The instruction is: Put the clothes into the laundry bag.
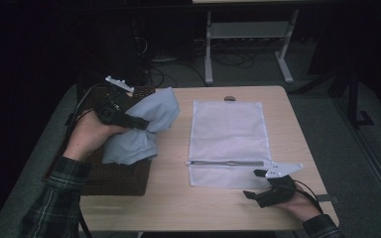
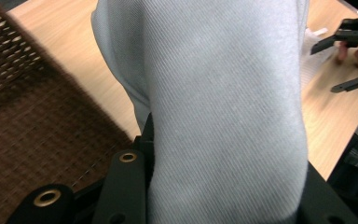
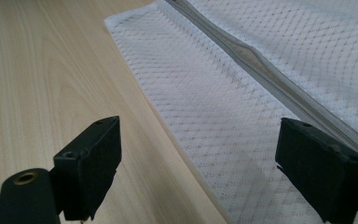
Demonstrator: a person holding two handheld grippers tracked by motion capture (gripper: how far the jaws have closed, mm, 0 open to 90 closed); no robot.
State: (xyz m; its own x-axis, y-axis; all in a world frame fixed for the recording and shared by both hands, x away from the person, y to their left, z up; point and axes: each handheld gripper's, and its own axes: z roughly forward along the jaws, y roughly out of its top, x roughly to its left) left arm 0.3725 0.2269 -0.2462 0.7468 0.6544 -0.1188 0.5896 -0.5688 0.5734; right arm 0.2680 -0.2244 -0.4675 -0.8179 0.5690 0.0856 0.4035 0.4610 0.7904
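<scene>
Far left, one dark woven basket (image 1: 124, 178) sits on the surface (image 1: 178, 198) at its left edge. Above it the left tongs (image 1: 141, 122) are pinching one pale blue cloth (image 1: 144, 129), lifted clear of the basket & hanging bunched over the basket's right rim; in the left gripper view the cloth (image 2: 223, 116) runs up from btwn the black jaws, w/ the basket weave (image 2: 37, 130) down-left. To the right of the cloth, mid-surface, lies one white mesh laundry bag (image 1: 228, 141), flat, long axis running away from the person, its grey zipper (image 1: 225, 162) crossing it side to side near the near end. Far right, the right tongs (image 1: 258, 184) rest low at the bag's near-right corner, jaws spread wide, nothing btwn them; in the right gripper view the mesh bag (image 3: 242, 102) & zipper (image 3: 261, 70) lie just ahead & to the right of the jaws. Key relation, as I read it: bag lies to the right of the held cloth, so the cloth has to travel right toward the zipper line, while the right tongs, much the nearer to the zipper, are best placed to open it or hold the mouth. Can't tell if the zip is open yet. Count: 1 basket, 1 cloth, 1 bag, 2 tongs.
</scene>
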